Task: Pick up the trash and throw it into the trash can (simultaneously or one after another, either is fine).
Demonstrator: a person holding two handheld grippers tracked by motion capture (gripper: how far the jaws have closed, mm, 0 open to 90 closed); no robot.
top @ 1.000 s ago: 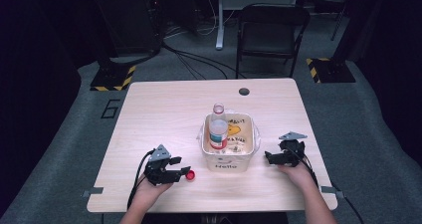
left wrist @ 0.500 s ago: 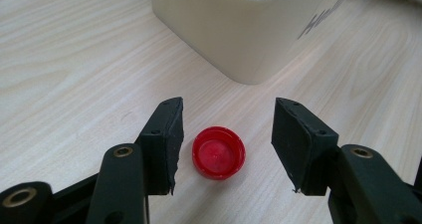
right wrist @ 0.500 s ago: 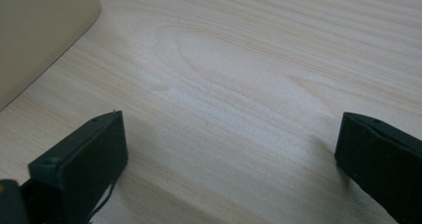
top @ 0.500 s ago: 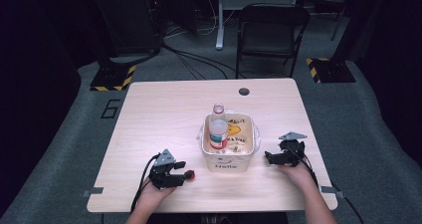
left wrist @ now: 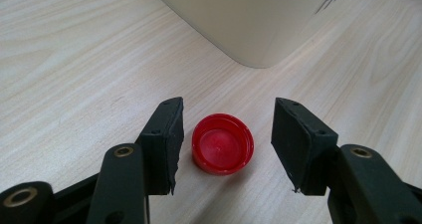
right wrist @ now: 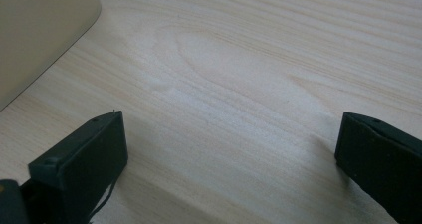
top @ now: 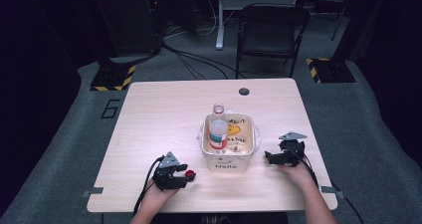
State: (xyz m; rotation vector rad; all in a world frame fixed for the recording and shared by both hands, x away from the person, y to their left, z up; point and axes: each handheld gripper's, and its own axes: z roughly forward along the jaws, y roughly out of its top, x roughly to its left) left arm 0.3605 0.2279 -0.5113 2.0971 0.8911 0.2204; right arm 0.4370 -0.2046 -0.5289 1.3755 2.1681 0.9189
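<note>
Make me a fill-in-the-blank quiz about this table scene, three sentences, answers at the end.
1. The cap lying between the left hand-held gripper's jaws is ____ in colour.
2. The bottle stands upright inside the ____.
3. Between the right hand-held gripper's open jaws there is only bare ____.

Answers: red; bin; table

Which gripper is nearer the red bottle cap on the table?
Left. The left gripper straddles the red bottle cap, jaws either side, not touching. The right gripper rests on the far side of the cream bin.
</note>
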